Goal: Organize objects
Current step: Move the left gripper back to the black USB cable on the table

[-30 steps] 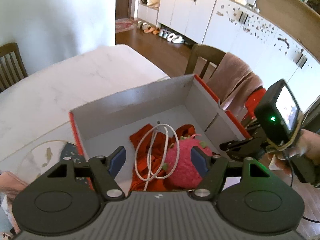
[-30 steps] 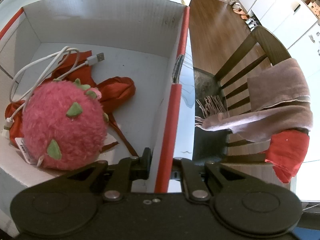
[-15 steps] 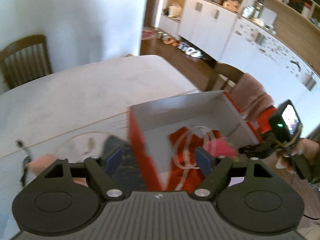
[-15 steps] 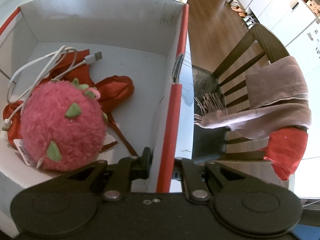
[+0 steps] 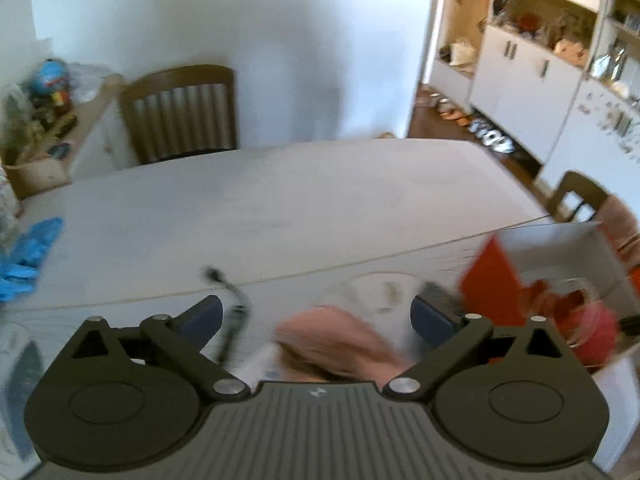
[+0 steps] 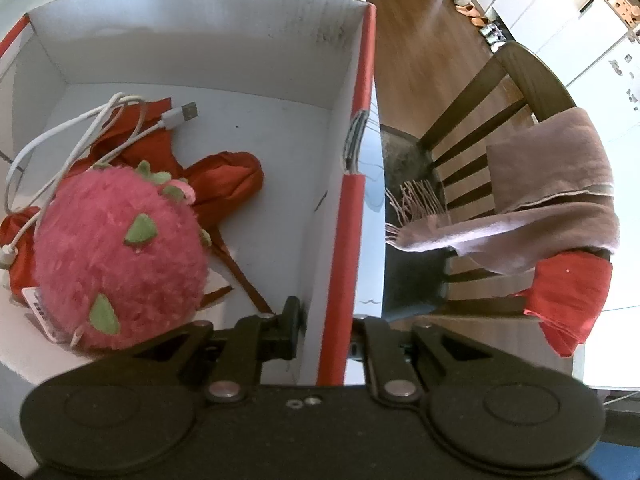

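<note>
The right gripper (image 6: 326, 320) is clamped on the side wall of the red-and-white box (image 6: 356, 184). A fuzzy pink plush (image 6: 116, 256) with green leaves, a white cable and red cloth are seen left of its jaws. The left gripper (image 5: 316, 316) is opening wide over a blurred pink cloth (image 5: 336, 344), untouched.

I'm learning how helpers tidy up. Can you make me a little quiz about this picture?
1. True or false: the right hand-held gripper is clamped on the box wall.
2. Which is inside the box? A) pink fuzzy toy B) blue gloves C) wooden chair
3. Fill in: the white ____ lies looped over the red cloth.

Key: 1 true; 2 A; 3 cable.
</note>
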The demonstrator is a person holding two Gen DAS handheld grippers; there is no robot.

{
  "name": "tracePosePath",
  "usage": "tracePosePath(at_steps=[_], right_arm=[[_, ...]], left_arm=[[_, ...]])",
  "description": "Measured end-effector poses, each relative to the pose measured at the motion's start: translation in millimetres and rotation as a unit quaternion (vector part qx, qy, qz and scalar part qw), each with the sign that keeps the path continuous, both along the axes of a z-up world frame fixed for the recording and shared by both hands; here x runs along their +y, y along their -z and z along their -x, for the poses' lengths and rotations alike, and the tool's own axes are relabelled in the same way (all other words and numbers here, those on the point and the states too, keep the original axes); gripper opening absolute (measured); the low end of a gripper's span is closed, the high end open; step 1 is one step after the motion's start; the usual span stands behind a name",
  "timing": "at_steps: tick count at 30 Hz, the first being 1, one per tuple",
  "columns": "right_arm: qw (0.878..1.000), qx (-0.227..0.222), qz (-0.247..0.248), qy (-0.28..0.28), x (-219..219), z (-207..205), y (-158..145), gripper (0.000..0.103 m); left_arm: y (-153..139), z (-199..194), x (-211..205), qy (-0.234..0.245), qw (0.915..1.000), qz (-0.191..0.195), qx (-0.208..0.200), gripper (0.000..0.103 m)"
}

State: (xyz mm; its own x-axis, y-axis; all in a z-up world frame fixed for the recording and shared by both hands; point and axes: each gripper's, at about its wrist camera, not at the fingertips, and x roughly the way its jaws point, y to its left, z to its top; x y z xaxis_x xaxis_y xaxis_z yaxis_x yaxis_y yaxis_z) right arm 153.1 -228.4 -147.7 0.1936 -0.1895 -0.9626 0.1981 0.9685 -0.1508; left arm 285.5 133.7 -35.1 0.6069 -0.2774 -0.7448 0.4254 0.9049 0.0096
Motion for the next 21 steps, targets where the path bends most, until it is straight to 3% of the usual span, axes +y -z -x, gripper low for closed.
tracePosePath(at_steps=[9,17,21], right_arm=[[1.0,0.008,0.009,0.004,2,-1,4,0.013],[1.0,0.02,0.018,0.013,8,-6,7,0.015],[0.999,0.025,0.019,0.018,9,-8,8,0.016]], left_arm=[[49,-49,40,-0.027,0.9981,-0.053,0.016,0.101],[107,-78,39,-0.02,0.9925,-0.112,0.045,0.101],[128,-93,42,-0.031,0.9913,-0.11,0.066,0.101]])
